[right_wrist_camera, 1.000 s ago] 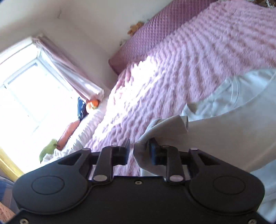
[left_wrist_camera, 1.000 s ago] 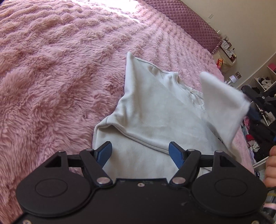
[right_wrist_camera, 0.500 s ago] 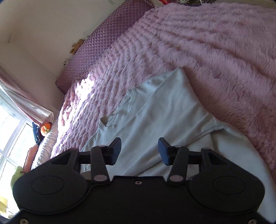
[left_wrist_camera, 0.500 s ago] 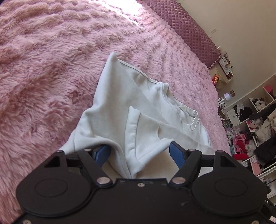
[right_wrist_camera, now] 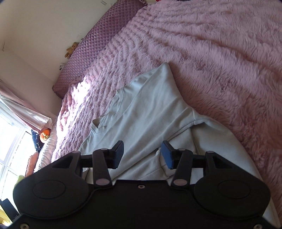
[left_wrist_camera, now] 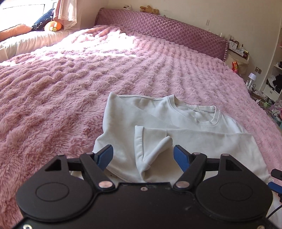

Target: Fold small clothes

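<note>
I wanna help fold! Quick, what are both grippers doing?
Left gripper: open, holding nothing.
Right gripper: open, above the sweatshirt, holding nothing.

The pink blanket (left_wrist_camera: pixel 52 98) is bare across the left and top of the frame. Only the white shirt (left_wrist_camera: pixel 176 126) lies at lower middle.

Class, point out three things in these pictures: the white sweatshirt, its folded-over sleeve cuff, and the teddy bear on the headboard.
white sweatshirt (left_wrist_camera: pixel 193 118), left wrist view, on the chest just below the neckline.
sleeve cuff (left_wrist_camera: pixel 139 139), left wrist view, on the hemmed end band.
teddy bear (left_wrist_camera: pixel 149 9), left wrist view, on its body.
</note>
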`<action>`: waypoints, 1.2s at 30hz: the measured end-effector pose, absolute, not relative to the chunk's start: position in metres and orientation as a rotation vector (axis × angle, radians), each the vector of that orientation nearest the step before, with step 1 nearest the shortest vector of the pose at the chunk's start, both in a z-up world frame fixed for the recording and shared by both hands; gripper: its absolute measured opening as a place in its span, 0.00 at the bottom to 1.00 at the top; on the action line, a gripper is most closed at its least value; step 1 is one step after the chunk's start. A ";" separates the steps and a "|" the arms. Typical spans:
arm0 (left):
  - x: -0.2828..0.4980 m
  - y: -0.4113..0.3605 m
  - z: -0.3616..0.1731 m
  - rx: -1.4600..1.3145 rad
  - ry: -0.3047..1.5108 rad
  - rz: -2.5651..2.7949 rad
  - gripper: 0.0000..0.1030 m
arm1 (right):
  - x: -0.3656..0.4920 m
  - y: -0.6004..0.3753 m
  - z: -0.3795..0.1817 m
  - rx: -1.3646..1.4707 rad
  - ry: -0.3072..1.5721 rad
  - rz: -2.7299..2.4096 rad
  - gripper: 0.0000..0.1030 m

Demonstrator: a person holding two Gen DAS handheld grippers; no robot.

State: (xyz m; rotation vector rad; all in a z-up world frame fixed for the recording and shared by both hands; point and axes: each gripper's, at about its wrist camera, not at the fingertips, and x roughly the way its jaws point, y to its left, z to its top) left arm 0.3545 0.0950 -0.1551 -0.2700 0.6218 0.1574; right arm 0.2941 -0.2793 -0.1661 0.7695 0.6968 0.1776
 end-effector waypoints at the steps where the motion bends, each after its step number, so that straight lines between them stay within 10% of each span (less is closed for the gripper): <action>1: 0.359 0.092 -0.156 -0.263 0.627 0.139 0.73 | 0.294 -0.281 -0.167 0.782 0.700 0.178 0.47; 6: 0.400 0.069 -0.171 -0.115 0.651 0.083 0.71 | 0.293 -0.285 -0.168 0.790 0.713 0.171 0.47; 8: 0.415 0.060 -0.180 -0.047 0.670 0.039 0.47 | 0.293 -0.287 -0.168 0.777 0.717 0.161 0.47; 9: 0.423 0.059 -0.185 -0.037 0.693 0.000 0.10 | 0.294 -0.288 -0.168 0.772 0.717 0.154 0.47; 10: 0.425 0.060 -0.186 -0.042 0.701 -0.011 0.05 | 0.295 -0.290 -0.169 0.773 0.721 0.143 0.47; 16: 0.379 0.117 -0.150 -0.223 0.442 0.176 0.04 | 0.300 -0.302 -0.175 0.834 0.712 0.114 0.47; 27: 0.345 0.182 -0.209 -0.589 0.602 0.411 0.08 | 0.304 -0.314 -0.205 1.067 0.635 -0.058 0.46; 36: 0.348 0.162 -0.173 -0.607 0.503 0.211 0.30 | 0.284 -0.295 -0.168 0.859 0.603 -0.035 0.42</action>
